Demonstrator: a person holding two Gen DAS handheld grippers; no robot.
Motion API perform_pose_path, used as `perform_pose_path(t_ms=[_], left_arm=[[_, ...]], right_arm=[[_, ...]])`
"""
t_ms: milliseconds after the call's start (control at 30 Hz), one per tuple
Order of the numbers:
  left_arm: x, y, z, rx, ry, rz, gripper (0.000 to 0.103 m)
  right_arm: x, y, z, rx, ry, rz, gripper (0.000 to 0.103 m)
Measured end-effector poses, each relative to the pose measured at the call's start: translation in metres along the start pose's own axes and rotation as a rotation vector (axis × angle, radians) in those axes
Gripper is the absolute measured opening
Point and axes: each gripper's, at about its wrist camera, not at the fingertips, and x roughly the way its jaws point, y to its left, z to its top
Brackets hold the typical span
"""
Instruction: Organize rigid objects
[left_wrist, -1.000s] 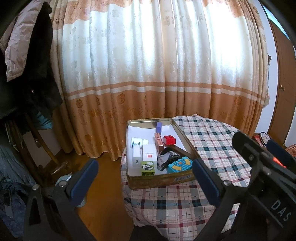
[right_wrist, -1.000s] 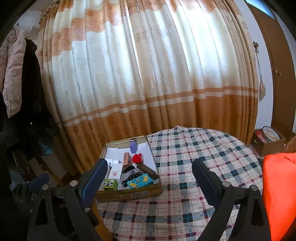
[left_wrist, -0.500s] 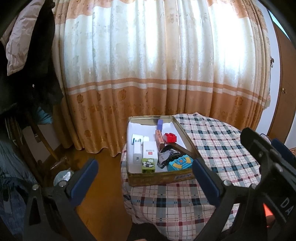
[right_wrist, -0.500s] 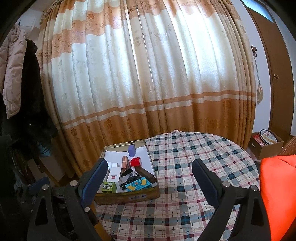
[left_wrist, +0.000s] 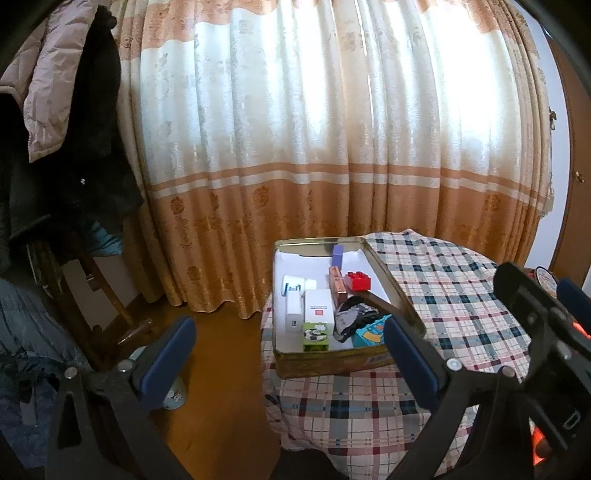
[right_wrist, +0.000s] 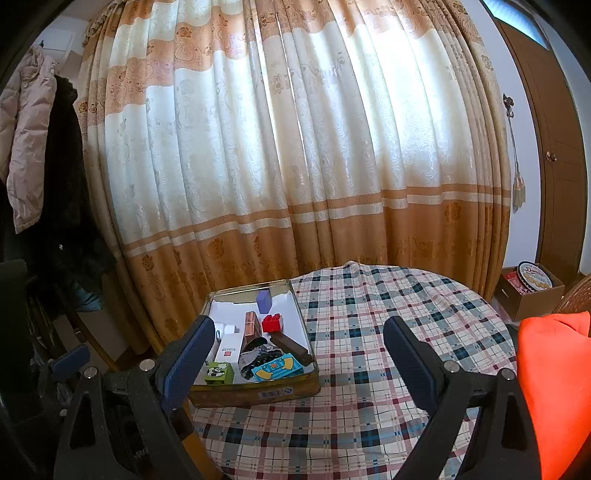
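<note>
Nothing is held by the left gripper; its jaws are spread wide. Just ahead of it and a little to its right, a tin box is seen on the checked tablecloth, filled with small things: a green box, a white box, a red brick. The right gripper is spread wide and empty too, with the box ahead to its left. No loose things are seen on the cloth, so the tidying looks nearly done.

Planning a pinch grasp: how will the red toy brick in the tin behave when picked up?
The red toy brick looks like hard plastic, so probably stiff and light. Its flat sides should suit the fingers, though possibly slick. Blocky and squat, it seems unlikely to roll.
</note>
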Motion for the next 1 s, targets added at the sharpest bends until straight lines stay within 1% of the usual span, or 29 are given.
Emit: perform_pose_path(t_ms=[167, 433, 567, 1000], left_arm=[[-0.0016, 0.0038, 0.0003, -0.012, -0.001, 0.004, 0.103], [-0.0052, 0.0017, 0.0016, 0.004, -0.023, -0.001, 0.103], [-0.0057, 0.0013, 0.0023, 0.01, -0.036, 0.012, 0.103], [-0.0025, 0.0018, 0.0034, 0.001, -0.019, 0.017, 0.103]], right_arm=[[-0.0007, 0.0008, 0.0004, 0.0, -0.004, 0.0, 0.095], [-0.0015, 0.0002, 0.0016, -0.004, -0.013, 0.0, 0.095], [-0.0014, -0.0008, 0.002, 0.001, -0.01, 0.003, 0.095], [-0.0018, -0.0003, 0.0039, 0.0, -0.01, 0.004, 0.095]])
